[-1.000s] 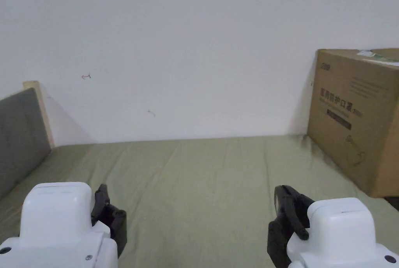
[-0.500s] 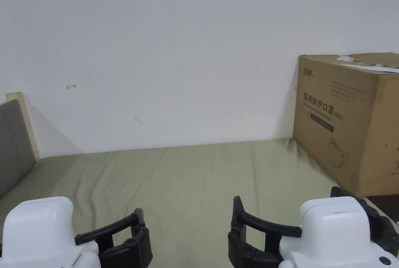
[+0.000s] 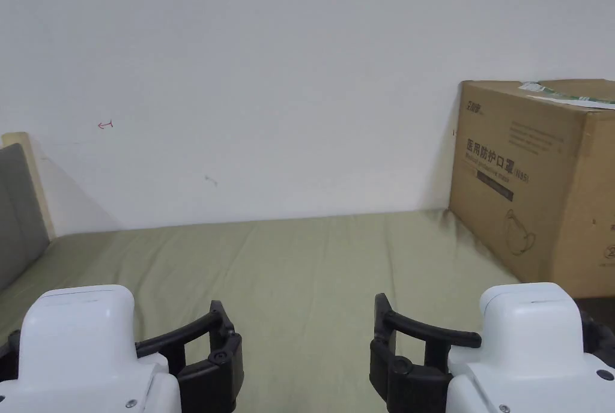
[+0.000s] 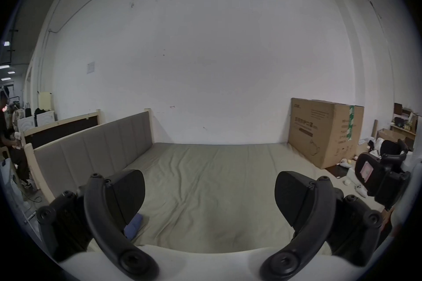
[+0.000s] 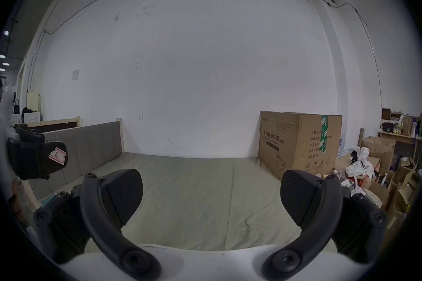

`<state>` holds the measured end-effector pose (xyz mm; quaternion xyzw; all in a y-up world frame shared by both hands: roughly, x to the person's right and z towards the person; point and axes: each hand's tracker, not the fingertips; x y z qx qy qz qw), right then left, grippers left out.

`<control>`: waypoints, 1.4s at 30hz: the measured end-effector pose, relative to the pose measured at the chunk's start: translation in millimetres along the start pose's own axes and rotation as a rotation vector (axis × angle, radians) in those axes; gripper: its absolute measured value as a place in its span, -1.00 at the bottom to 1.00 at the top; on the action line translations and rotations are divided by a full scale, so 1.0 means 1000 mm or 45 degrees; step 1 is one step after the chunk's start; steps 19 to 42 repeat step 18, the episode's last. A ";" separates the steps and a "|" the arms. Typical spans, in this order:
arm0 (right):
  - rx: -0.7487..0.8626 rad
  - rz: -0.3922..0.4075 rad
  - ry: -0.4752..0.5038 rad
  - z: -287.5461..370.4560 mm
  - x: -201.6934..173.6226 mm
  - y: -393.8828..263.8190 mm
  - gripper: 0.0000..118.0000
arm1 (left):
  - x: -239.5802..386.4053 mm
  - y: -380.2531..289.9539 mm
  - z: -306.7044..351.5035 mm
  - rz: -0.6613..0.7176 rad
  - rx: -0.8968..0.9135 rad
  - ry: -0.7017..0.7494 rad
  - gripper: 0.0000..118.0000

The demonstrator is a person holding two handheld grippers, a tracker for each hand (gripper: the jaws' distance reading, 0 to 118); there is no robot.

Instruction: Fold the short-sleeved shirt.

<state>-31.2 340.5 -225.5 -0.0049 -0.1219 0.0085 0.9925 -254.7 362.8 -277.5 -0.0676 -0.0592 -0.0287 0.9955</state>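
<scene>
My left gripper [image 3: 114, 324] and right gripper [image 3: 486, 318] hover side by side over the near part of a bed with an olive-green sheet [image 3: 312, 264]. Both are open, with nothing between their jaws. In the left gripper view the left gripper [image 4: 211, 192] has its jaws spread wide above the wrinkled sheet [image 4: 205, 172]. A small patch of blue fabric [image 4: 134, 225] lies on the sheet just behind its left jaw; I cannot tell what it is. The right gripper view shows the right gripper [image 5: 211, 194] equally wide over bare sheet [image 5: 201, 183].
A large cardboard box [image 3: 540, 186] stands on the bed's far right against the white wall. A grey padded headboard [image 3: 18, 204] closes off the left side. Boxes and clutter [image 5: 376, 172] lie on the floor beyond the bed's right edge.
Both grippers' inner jaws have swung out toward the middle, so each stands wider open than a second ago. The head camera has panned a little to the right.
</scene>
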 end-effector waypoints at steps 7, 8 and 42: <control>-0.016 0.009 0.015 -0.001 -0.008 0.004 1.00 | -0.003 -0.004 -0.002 0.028 -0.013 -0.050 1.00; -0.016 0.012 0.014 -0.001 -0.009 0.004 1.00 | -0.004 -0.004 -0.002 0.028 -0.003 -0.041 1.00; -0.058 -0.028 0.027 -0.006 -0.002 0.000 1.00 | -0.003 -0.004 0.000 0.006 0.028 -0.038 1.00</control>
